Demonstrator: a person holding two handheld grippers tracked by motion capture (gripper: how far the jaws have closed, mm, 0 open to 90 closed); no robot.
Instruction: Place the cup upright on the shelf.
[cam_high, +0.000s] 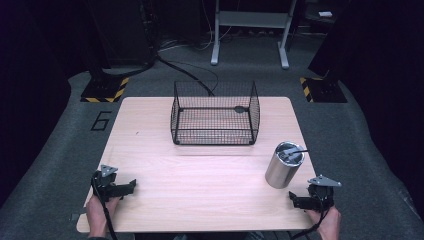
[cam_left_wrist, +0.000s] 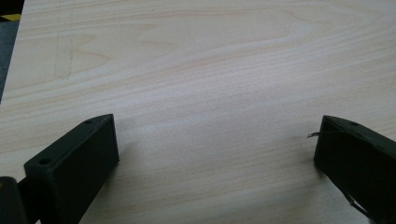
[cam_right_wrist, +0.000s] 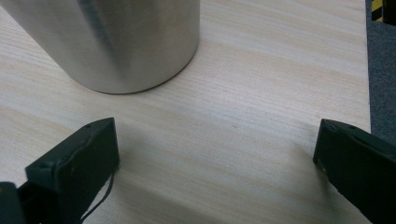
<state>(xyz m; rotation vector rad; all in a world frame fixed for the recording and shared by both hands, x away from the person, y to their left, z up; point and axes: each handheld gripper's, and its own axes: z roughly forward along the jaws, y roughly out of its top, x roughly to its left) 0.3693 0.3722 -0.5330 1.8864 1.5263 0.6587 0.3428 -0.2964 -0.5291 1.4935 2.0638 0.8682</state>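
Centrally, toward the far edge of the wooden table (cam_high: 200, 170), stands a black wire basket (cam_high: 215, 114); a steel cylinder (cam_high: 284, 164) stands upright near-right of the basket. Nearer still than the cylinder, the right gripper (cam_right_wrist: 217, 154) gapes wide and empty, while far to the basket's near-left the left gripper (cam_left_wrist: 217, 154) gapes equally, holding nothing.

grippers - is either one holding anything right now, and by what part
Nothing is held. The left gripper and right gripper both stand open over bare table; the steel cup stands untouched.

Left gripper (cam_left_wrist: 217, 154) low over pale wooden table (cam_left_wrist: 201, 70), black jaws spread wide at 8 and 4 o'clock; grey floor (cam_left_wrist: 7, 56) at 10 o'clock.
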